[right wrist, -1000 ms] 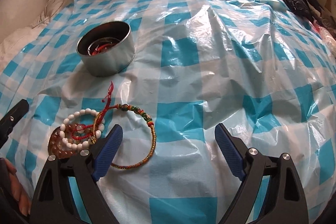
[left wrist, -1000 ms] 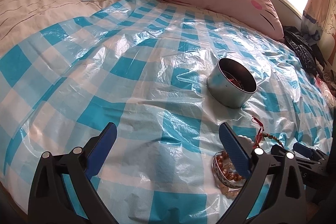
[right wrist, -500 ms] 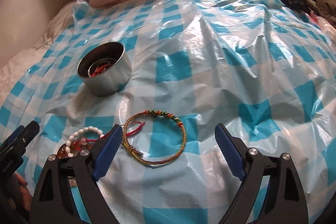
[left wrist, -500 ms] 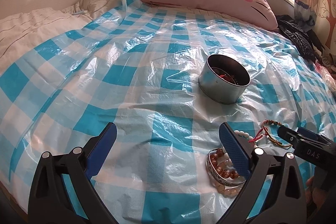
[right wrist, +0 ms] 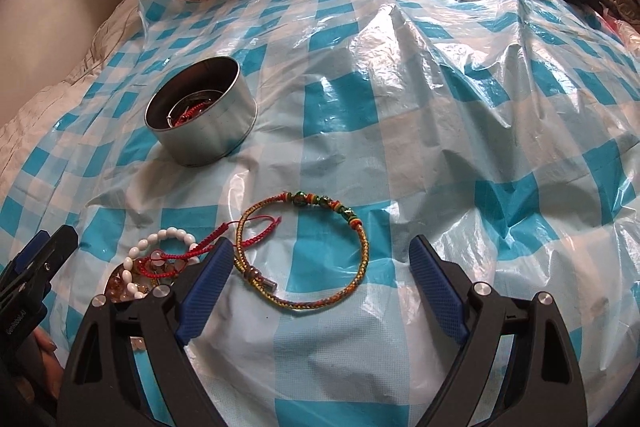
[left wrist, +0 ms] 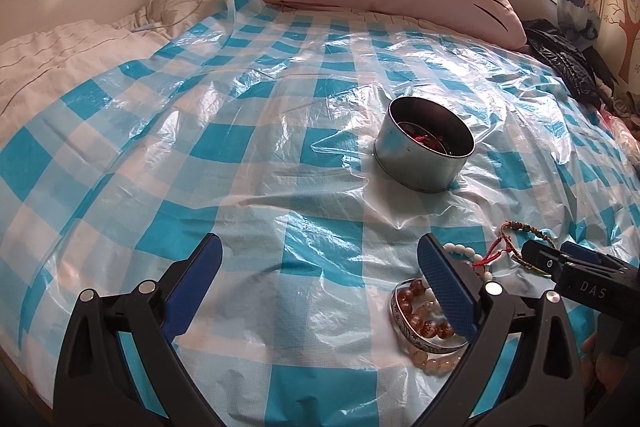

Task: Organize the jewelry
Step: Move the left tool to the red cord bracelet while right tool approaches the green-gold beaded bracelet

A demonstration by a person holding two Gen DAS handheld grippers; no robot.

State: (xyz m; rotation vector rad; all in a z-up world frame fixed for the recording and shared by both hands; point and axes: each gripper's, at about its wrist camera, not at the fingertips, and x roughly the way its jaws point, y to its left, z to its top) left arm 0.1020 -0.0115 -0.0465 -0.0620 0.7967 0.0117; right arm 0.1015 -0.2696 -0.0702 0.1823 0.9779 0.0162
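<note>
On a bed's checked plastic sheet (right wrist: 400,131) | right gripper (right wrist: 320,287) hangs jaws wide and empty over the woven bracelet (right wrist: 304,251), apparently lined up to lift it | round tin (right wrist: 200,115), already holding jewelry, waits nearby | left gripper (left wrist: 320,291), also spread and empty, idles beside the bead bracelets (left wrist: 420,323).

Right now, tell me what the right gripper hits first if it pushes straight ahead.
Probably the braided cord bracelet, lying loose between the open right gripper fingers on the checked plastic sheet; depth is hard to judge.
</note>
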